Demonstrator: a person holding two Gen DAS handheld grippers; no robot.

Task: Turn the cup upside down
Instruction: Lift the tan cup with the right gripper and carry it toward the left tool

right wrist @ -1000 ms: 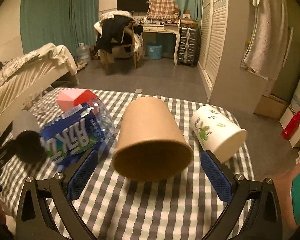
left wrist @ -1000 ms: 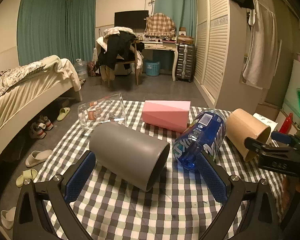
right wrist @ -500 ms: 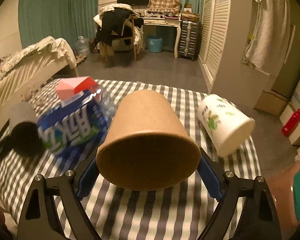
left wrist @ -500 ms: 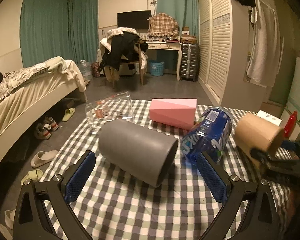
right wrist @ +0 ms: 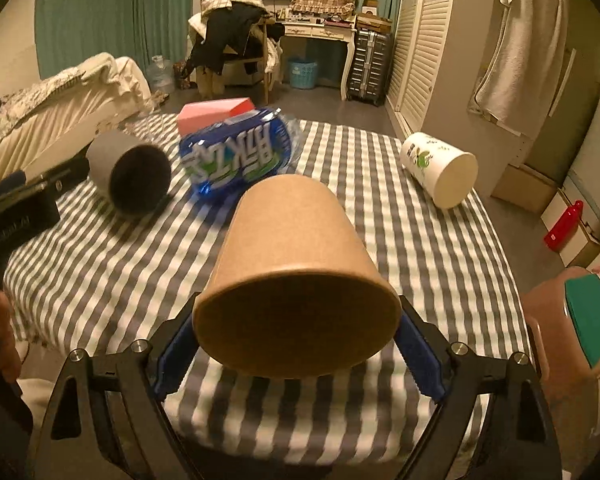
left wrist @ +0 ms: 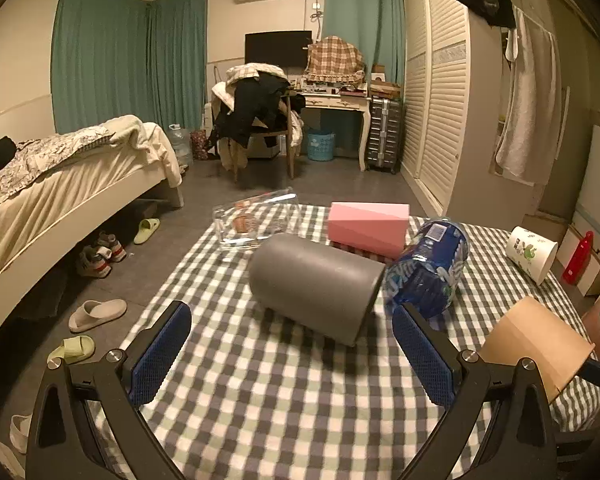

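Observation:
My right gripper (right wrist: pixel 298 344) is shut on a brown paper cup (right wrist: pixel 296 276), gripping it near the rim and holding it above the table, mouth toward the camera and base pointing away. The same cup (left wrist: pixel 536 344) shows at the right edge of the left wrist view. My left gripper (left wrist: pixel 290 350) is open and empty, just short of a grey cup (left wrist: pixel 316 286) lying on its side; this cup also shows in the right wrist view (right wrist: pixel 130 170). A white printed cup (right wrist: pixel 440 168) lies on its side at the table's far right.
The table has a checked cloth (left wrist: pixel 284 392). A blue-labelled water bottle (left wrist: pixel 430 268) lies beside the grey cup, a pink box (left wrist: pixel 368 228) and a clear glass container (left wrist: pixel 256 220) behind it. A bed (left wrist: pixel 60 184) stands to the left, wardrobe doors (left wrist: pixel 440 92) to the right.
My right gripper closed on the brown cup and lifted it off the table, pulling it back toward me. My left gripper drew back and rose slightly; it stayed open.

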